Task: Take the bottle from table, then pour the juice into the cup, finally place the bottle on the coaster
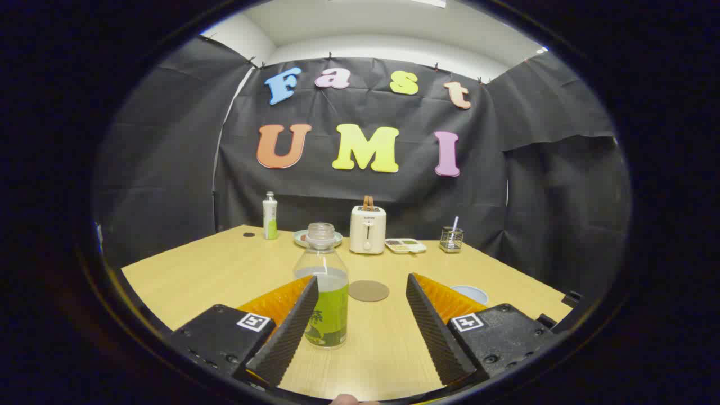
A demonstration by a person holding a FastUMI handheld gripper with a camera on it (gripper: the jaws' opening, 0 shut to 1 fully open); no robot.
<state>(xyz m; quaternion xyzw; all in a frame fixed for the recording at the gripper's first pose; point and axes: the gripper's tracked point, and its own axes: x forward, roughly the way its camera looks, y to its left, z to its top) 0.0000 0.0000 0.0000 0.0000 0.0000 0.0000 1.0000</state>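
Note:
An uncapped clear bottle (pixel 323 292) with a green label stands upright on the wooden table (pixel 197 281), just inside my left finger (pixel 292 326), which overlaps its lower left side. My gripper (pixel 363 298) is open, with a wide gap between the fingers, and the right finger stands well clear of the bottle. A round brown coaster (pixel 368 291) lies flat just beyond the fingers, to the right of the bottle. A pale blue cup (pixel 471 293) peeks out behind my right finger; most of it is hidden.
Along the table's far edge stand a second small bottle (pixel 270 215), a plate (pixel 304 238), a cream toaster (pixel 368 229), a small tray (pixel 405 245) and a wire holder (pixel 451 238). A small dark cap (pixel 248 234) lies at the far left.

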